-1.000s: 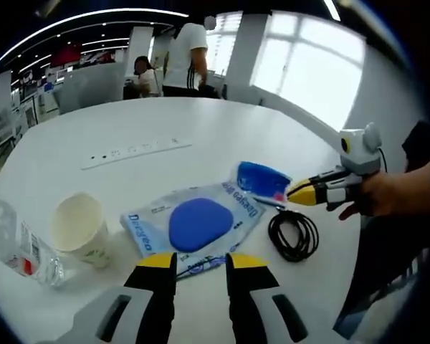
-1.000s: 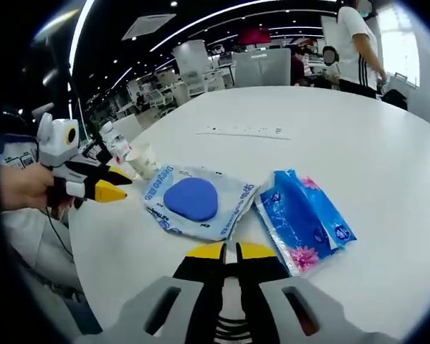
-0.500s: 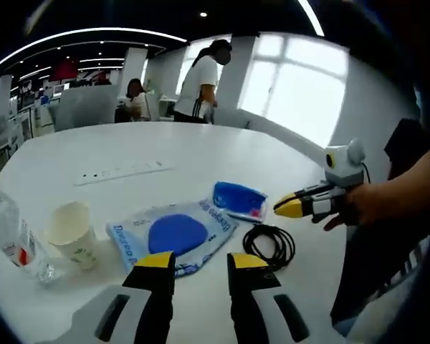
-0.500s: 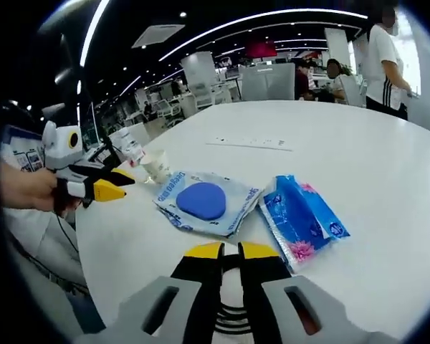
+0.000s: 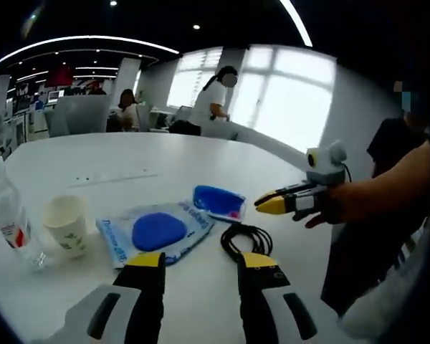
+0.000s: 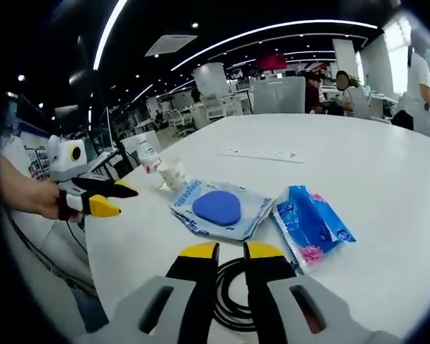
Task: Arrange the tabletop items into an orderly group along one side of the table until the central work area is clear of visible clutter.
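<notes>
Table: round white tabletop (image 5: 201, 154) (image 6: 387, 179), a flush socket strip (image 5: 115, 176) (image 6: 261, 153) set in its surface beyond the items.
Clear packet: flat transparent pouch with blue lettering and a blue oval pad inside (image 5: 156, 231) (image 6: 218, 208); lies flat near the table's near edge, between cup and tissue pack.
Tissue pack: blue soft pack with pink flower print (image 5: 217, 202) (image 6: 312, 226); lies just beside the clear packet, its edge at or touching the packet's edge.
Cable: black coiled cable (image 5: 246, 238) (image 6: 233, 290); on the table, on the near side of the tissue pack, just beyond the right gripper's jaw tips in the right gripper view.
Paper cup: white, upright, open top (image 5: 64, 224) (image 6: 175, 173); stands beside the clear packet.
Water bottle: clear plastic, red-and-white label (image 5: 11, 218) (image 6: 150, 156); stands by the cup, on its far side from the packet.
Left gripper: yellow-tipped jaws (image 5: 199, 259) (image 6: 109, 199), held in a hand (image 6: 36, 193); jaws parted with a clear gap, nothing between them; above the table edge, clear of the items.
Right gripper: yellow-tipped jaws (image 6: 231, 249) (image 5: 271, 203), held in a hand (image 5: 344, 204); jaws apart by a narrow gap, holding nothing; poised over the cable.
Background: open office, people standing and seated by bright windows (image 5: 290, 97).
</notes>
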The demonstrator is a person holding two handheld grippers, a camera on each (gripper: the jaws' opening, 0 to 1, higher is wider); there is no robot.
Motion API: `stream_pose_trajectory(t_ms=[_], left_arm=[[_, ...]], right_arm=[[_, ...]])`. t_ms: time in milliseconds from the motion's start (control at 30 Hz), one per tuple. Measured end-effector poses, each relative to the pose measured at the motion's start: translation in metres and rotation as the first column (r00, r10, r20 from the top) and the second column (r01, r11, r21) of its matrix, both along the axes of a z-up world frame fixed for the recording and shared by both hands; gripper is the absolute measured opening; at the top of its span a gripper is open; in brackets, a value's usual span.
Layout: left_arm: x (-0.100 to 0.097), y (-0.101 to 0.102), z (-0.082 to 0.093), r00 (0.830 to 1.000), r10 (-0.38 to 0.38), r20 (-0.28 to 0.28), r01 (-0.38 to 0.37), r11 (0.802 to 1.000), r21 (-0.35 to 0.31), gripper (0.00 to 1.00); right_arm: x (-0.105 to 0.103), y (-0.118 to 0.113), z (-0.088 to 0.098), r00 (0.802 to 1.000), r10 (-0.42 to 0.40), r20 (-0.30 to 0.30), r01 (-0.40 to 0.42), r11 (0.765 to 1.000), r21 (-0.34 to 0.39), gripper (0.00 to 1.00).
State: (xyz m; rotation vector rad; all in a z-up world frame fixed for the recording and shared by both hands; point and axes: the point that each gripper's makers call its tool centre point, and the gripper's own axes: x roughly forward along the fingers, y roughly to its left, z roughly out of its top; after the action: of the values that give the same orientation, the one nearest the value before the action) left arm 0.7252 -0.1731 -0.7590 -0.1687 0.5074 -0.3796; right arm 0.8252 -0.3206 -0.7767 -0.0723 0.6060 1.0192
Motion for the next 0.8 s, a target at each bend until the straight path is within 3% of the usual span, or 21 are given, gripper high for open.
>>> stream_pose_trajectory(t_ms=[400,800], left_arm=[[-0.034,-0.013,0.005,0.999,-0.028,0.03,0.027,1.0,0.013,0.51],[-0.041,-0.013,0.004,0.998,-0.045,0.051,0.043,0.998,0.039,0.61]], right_arm=[[0.0,-0.005,-0.002,1.0,0.017,0.012,-0.017,1.0,-0.01,0.18],[0.01,-0.008,0.0,0.999,0.035,0.026,-0.033,0.998,-0.055,0.19]])
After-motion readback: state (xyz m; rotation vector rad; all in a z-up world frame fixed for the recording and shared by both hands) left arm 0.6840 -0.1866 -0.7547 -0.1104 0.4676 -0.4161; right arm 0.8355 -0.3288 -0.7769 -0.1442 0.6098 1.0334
